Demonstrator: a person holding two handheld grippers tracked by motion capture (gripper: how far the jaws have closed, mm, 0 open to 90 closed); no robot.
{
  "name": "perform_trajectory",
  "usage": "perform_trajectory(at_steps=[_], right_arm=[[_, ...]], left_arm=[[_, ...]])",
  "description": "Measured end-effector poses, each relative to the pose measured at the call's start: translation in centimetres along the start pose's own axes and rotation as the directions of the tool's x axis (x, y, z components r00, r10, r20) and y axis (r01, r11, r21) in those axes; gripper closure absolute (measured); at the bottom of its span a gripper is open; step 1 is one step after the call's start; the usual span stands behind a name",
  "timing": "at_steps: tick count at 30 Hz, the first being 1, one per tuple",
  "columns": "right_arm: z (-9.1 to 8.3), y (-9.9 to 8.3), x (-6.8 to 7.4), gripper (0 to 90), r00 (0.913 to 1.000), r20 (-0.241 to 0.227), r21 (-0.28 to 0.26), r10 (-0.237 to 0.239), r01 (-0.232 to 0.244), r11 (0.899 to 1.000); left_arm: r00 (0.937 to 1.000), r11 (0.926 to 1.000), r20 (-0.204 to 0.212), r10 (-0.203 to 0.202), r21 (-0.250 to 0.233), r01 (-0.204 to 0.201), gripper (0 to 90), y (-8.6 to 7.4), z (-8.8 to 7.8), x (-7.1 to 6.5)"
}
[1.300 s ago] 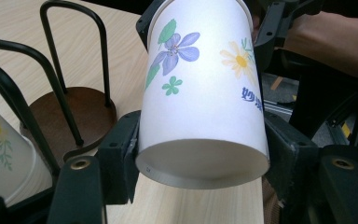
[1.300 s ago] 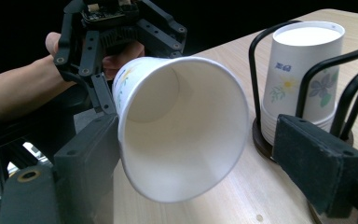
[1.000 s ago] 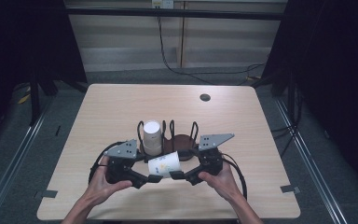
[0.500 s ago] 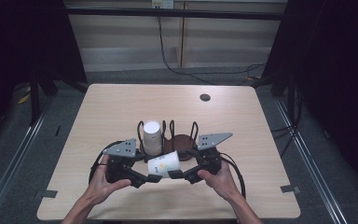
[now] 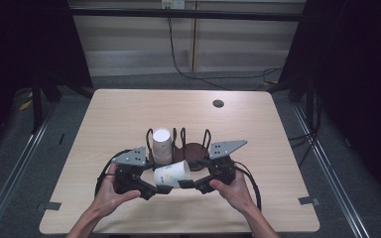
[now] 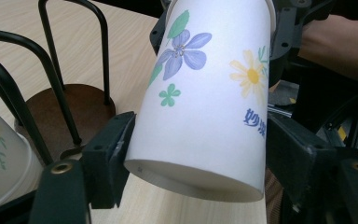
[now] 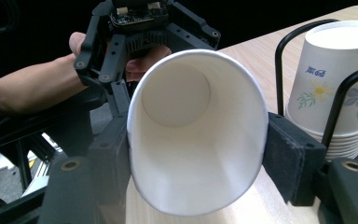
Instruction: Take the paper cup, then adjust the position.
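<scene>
Handover is what this moment looks like to me: one paper cup (image 5: 171, 173) hangs on its side above the desk (image 5: 129, 114), between my two tools, at six o'clock from the wire holder (image 5: 194, 148). Its base points to nine o'clock, toward my left gripper (image 5: 161, 189), and its open mouth to three o'clock, toward my right gripper (image 5: 188, 184).

My right fingers (image 7: 284, 154) have just been closing, and they now clamp the cup just behind its rim, one pad on each side. The rim is squeezed a little out of round, so I judge the grip firm. I take it near the mouth because that leaves the base free to go down first.

My left fingers (image 6: 109, 149) have just been opening with the cup's base end between them. The pad at nine o'clock in the left gripper view lies against the wall of the cup. The other pad sits just beside it and, as far as I can tell, no longer presses. So the left side is letting go, about half open, and the right carries the load.

Both hands hold close together at the near edge of the desk, which keeps the pass short and the cup from swinging. A stack of cups (image 5: 161, 144) stands upright in the holder's nine o'clock bay. The brown base at three o'clock of it is bare, a likely spot for this cup.
</scene>
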State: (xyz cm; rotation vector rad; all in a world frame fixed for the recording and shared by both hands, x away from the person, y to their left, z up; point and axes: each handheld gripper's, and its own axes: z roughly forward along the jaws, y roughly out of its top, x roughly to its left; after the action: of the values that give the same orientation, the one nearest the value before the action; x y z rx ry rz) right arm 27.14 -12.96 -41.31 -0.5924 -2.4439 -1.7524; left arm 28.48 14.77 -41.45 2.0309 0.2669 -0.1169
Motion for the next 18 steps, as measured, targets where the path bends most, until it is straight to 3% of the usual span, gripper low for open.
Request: perform_trajectory(at_steps=[4,10,13,18], right_arm=[[-0.09,-0.05,-0.08,31.5,1.0000,0.009,0.000,0.004,-0.004,1.000],[-0.55,-0.04,-0.16,31.3,0.9997,0.023,0.001,0.003,-0.003,1.000],[-0.72,-0.01,-0.20,31.3,0.9996,0.027,-0.002,0.003,-0.003,1.000],[-0.78,-0.04,-0.35,31.3,0.9994,0.032,0.002,0.008,-0.008,1.000]], left_arm=[[0.9997,0.9997,-0.022,-0.015,0.020,0.015,17.2,-0.02,-0.02,0.17],[0.9987,0.9982,-0.038,-0.035,0.047,0.037,16.0,-0.48,0.07,0.30],[0.9964,0.9977,-0.073,-0.043,0.049,0.046,16.0,-0.53,-0.03,0.24],[0.9953,0.9976,-0.083,-0.051,0.044,0.054,16.0,-0.61,-0.45,0.41]])
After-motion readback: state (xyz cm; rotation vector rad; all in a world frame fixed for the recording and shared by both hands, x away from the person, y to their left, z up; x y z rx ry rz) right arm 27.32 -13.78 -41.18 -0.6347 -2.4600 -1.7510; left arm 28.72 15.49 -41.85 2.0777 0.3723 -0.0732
